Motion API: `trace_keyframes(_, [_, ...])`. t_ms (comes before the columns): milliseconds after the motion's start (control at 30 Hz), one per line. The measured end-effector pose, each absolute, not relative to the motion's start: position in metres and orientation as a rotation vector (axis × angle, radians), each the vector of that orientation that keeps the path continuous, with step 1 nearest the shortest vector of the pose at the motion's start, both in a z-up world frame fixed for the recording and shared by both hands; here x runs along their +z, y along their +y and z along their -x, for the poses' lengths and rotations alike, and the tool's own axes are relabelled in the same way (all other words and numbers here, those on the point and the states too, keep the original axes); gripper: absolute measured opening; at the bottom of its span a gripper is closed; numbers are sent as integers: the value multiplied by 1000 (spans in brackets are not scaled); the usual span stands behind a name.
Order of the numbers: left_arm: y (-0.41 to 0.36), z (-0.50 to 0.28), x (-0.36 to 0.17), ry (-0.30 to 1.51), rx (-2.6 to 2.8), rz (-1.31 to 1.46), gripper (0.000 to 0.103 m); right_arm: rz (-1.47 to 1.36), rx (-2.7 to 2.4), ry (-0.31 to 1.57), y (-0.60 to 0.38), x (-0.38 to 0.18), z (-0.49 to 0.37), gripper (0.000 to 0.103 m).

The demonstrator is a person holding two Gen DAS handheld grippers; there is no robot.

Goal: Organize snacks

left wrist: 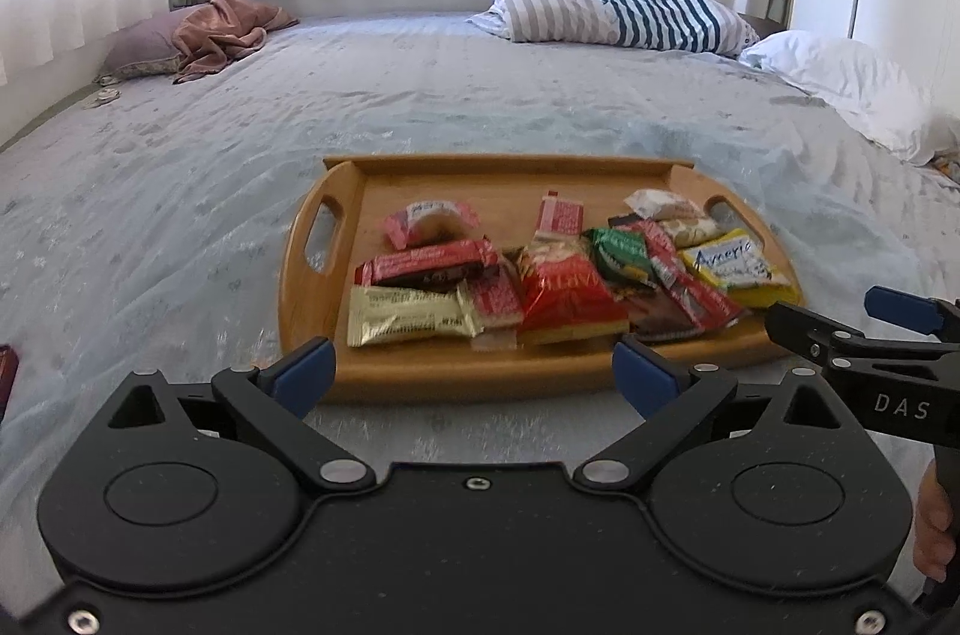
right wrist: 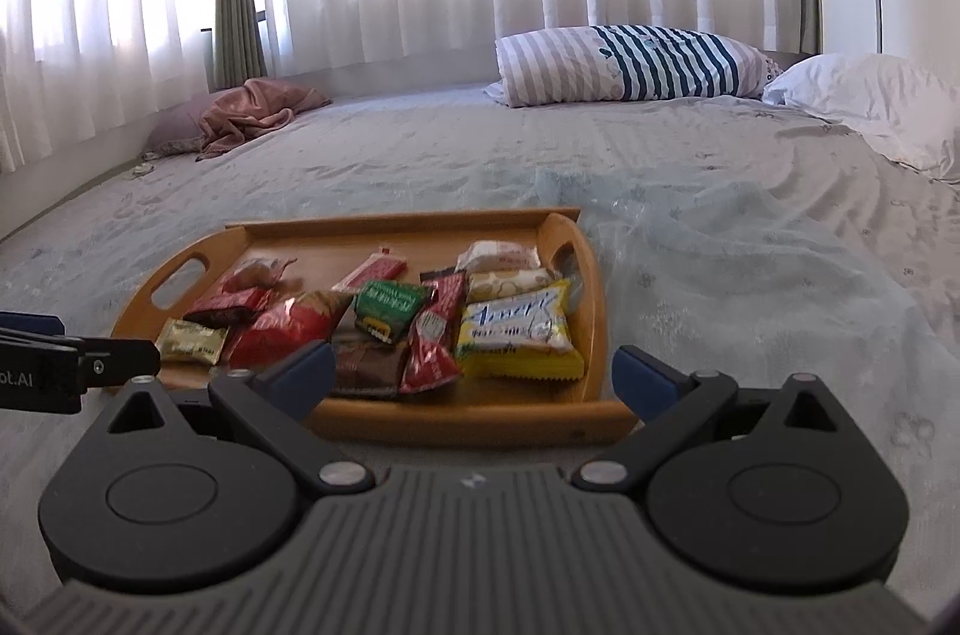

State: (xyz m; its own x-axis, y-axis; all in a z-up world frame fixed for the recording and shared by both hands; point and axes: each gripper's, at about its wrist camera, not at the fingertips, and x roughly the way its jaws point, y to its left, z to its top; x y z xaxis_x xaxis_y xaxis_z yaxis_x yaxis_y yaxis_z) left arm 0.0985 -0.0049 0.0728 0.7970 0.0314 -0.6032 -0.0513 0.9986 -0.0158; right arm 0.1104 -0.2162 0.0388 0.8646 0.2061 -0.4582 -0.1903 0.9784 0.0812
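A rounded wooden tray [left wrist: 312, 287] with cut-out handles sits on the wrinkled pale-blue bedsheet [left wrist: 180, 191], holding crinkly foil snack packets [left wrist: 564, 299] in gold, red, green and yellow; the left gripper [left wrist: 474, 371] and right gripper [right wrist: 474, 377] hover at its near rim, blue pads spread apart, empty; only the left view shows a hand [left wrist: 933, 527]; striped pillow [right wrist: 630, 71] lies beyond.

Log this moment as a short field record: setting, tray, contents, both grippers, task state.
setting: bed with striped pillow
tray: wooden tray lying on the bed
contents: mixed wrapped snacks, among them yellow packet, gold bar, green packet
left gripper: open, empty, at the tray's near edge
right gripper: open, empty, near the tray's right end
task state: snacks unsorted
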Motion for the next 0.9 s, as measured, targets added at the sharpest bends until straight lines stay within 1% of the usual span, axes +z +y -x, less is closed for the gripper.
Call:
trace_keyframes(367, [-8, -88, 30, 682, 62, -3, 99, 21, 178, 535, -211, 8, -98, 103])
trace_keyframes(667, [-6, -103, 5, 727, 87, 8, 99, 59, 152, 563, -204, -7, -103, 103])
trace_keyframes(767, [-5, -108, 0, 727, 84, 18, 103, 58, 154, 585, -203, -11, -106, 103])
trace_keyframes(900, [-6, -109, -5, 715, 73, 9, 103, 50, 156, 598, -203, -17, -108, 103])
